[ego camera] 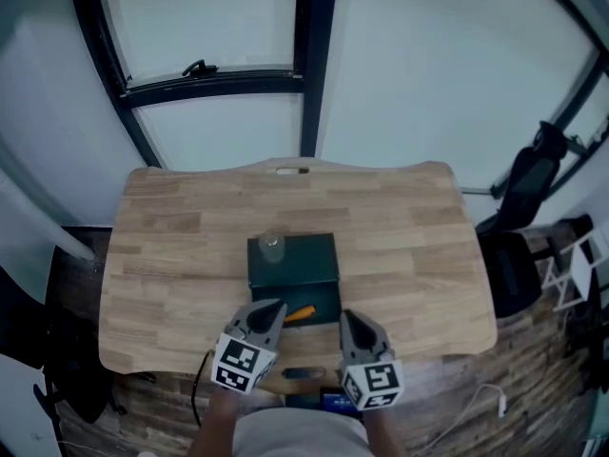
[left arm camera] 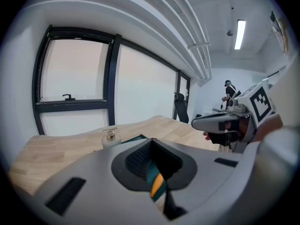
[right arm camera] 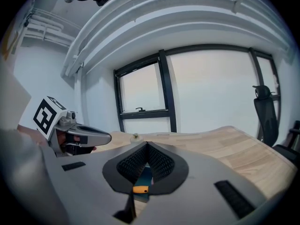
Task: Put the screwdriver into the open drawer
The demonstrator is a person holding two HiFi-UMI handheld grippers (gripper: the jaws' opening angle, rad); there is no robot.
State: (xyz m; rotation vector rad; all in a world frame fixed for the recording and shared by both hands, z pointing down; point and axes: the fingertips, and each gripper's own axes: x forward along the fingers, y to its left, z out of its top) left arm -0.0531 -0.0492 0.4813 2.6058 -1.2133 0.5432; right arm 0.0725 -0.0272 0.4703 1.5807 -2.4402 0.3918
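Observation:
A dark green drawer box [ego camera: 293, 263] stands mid-table with a small glass bottle [ego camera: 272, 246] on top. Its drawer [ego camera: 324, 303] is pulled out toward me, and the orange-handled screwdriver [ego camera: 301, 312] lies inside it. My left gripper [ego camera: 272, 309] hovers just in front of the drawer's left side, shut and empty. My right gripper [ego camera: 348, 319] hangs beside the drawer's right corner, also shut and empty. In the left gripper view the orange handle [left arm camera: 158, 183] shows through the gap under the closed jaws. The right gripper view shows the handle [right arm camera: 140, 189] the same way.
The wooden table [ego camera: 171, 255] reaches back to a window with a dark frame and handle [ego camera: 198, 69]. A dark bag and chair [ego camera: 528, 198] stand off the right edge. A white cable [ego camera: 481, 398] lies on the floor. A person [left arm camera: 228, 92] stands far off.

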